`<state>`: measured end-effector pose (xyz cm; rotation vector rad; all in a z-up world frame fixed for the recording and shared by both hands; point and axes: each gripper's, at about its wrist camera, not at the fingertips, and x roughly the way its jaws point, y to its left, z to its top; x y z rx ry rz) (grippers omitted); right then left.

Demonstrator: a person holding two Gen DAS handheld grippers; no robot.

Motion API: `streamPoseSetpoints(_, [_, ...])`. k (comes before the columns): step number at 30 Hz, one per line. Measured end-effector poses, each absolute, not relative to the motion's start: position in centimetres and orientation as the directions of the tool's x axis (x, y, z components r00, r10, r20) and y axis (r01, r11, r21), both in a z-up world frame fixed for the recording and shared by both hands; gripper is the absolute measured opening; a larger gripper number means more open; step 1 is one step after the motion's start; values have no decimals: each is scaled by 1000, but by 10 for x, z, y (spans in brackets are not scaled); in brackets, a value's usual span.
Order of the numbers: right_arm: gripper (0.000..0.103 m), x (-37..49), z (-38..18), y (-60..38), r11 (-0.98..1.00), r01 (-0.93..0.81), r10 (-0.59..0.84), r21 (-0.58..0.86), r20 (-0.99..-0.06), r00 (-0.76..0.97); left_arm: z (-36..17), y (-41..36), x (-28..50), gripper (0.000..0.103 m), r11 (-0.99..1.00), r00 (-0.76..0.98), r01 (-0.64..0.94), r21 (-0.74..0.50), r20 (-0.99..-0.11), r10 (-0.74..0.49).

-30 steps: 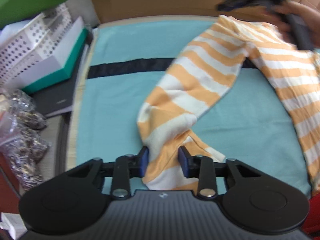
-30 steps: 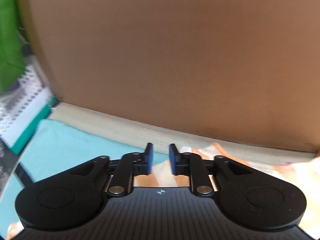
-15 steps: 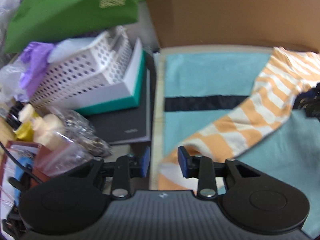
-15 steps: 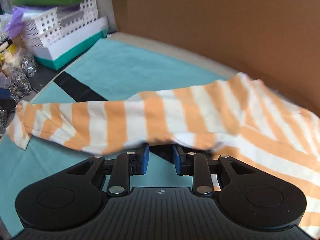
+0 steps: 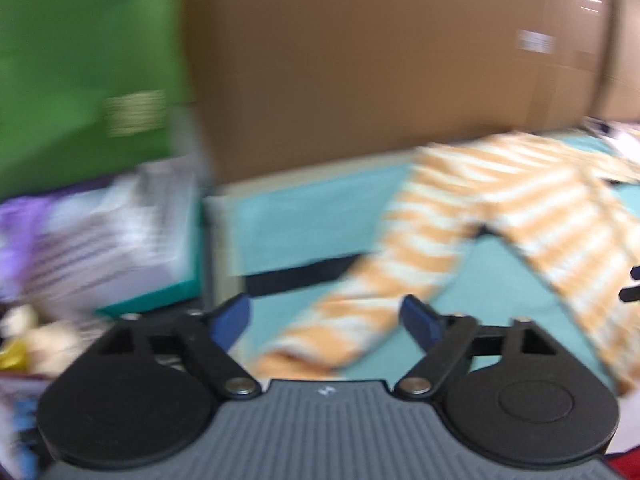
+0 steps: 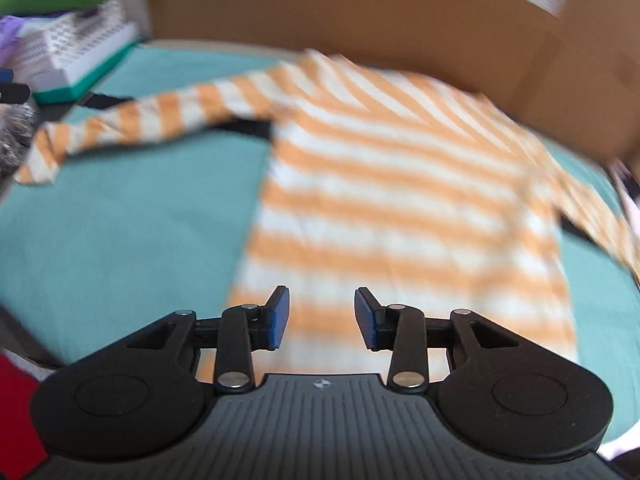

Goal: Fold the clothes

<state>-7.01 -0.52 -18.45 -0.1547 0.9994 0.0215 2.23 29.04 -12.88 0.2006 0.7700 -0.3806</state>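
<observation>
Striped shirt (image 6: 392,200) lies spread flat on teal mat (image 6: 120,220), collar end toward cardboard box (image 6: 360,12), hem nearest right tool (image 6: 322,318). Right tool: jaws opening, nothing between pads, hem just ahead and below. Left tool (image 5: 326,316): jaws opening wide, nothing pinched, sleeve cuff (image 5: 320,344) on mat below gap. Sleeve runs long, slanting from cuff up toward shirt body at right. Left hand nearer that sleeve; judgement: folding sleeve inward across body comes next, not yet begun.
</observation>
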Motion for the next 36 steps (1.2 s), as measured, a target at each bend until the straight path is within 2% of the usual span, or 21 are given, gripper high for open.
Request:
streamPoseSetpoints(4, [39, -127, -197, -25, 993, 101, -103, -63, -884, 456, -151, 239, 20, 92, 850, 539, 525, -37, -759, -366])
streamPoseSetpoints(8, [39, -141, -205, -17, 986, 169, -76, 3, -885, 459, -167, 200, 9, 92, 793, 456, 606, -62, -790, -410])
streamPoseSetpoints(13, [38, -121, -206, 8, 998, -11, 54, 57, -846, 530, -173, 168, -14, 92, 751, 435, 660, -15, -808, -398])
streamPoseSetpoints(15, [35, -109, -214, 18, 994, -107, 87, 38, -858, 506, -172, 162, -19, 92, 760, 442, 650, 0, -814, -378])
streamPoseSetpoints(17, [36, -110, -220, 15, 985, -165, 124, 53, -879, 461, -169, 156, -23, 93, 783, 453, 623, 1, -816, -359])
streamPoseSetpoints(19, [33, -114, -220, 8, 970, -226, 183, 94, -890, 417, -166, 146, -27, 93, 806, 452, 592, -23, -819, -355])
streamPoseSetpoints(21, [33, -122, -207, -11, 965, -241, 209, 102, -855, 475, -163, 130, -34, 93, 824, 443, 562, -74, -814, -375])
streamPoseSetpoints(24, [35, -120, -194, -61, 994, -106, 78, 21, -823, 562, -167, 91, -47, 94, 829, 434, 547, -120, -806, -403])
streamPoseSetpoints(27, [37, -110, -206, -111, 993, -43, -70, -113, -823, 564, -185, 42, -60, 92, 818, 443, 573, -48, -822, -359])
streamPoseSetpoints(30, [37, -113, -225, -159, 989, -46, -101, -144, -857, 505, -210, 13, -70, 81, 823, 413, 569, -1, -864, -287])
streamPoseSetpoints(31, [36, -120, -228, -176, 990, -42, -94, -132, -863, 497, -216, 12, -73, 81, 831, 405, 556, 2, -874, -269])
streamPoseSetpoints(32, [37, -126, -228, -190, 989, -38, -105, -140, -870, 483, -218, 13, -78, 85, 839, 417, 544, 16, -873, -254])
streamPoseSetpoints(33, [46, -132, -228, -200, 983, -30, -149, -183, -877, 457, -217, 15, -84, 90, 845, 437, 534, 39, -868, -236])
streamPoseSetpoints(34, [51, -137, -226, -208, 981, -22, -165, -195, -882, 442, -217, 18, -87, 92, 851, 450, 523, 57, -866, -219])
streamPoseSetpoints(36, [42, -144, -217, -223, 981, -11, -167, -192, -877, 450, -217, 25, -88, 98, 862, 463, 500, 83, -867, -185])
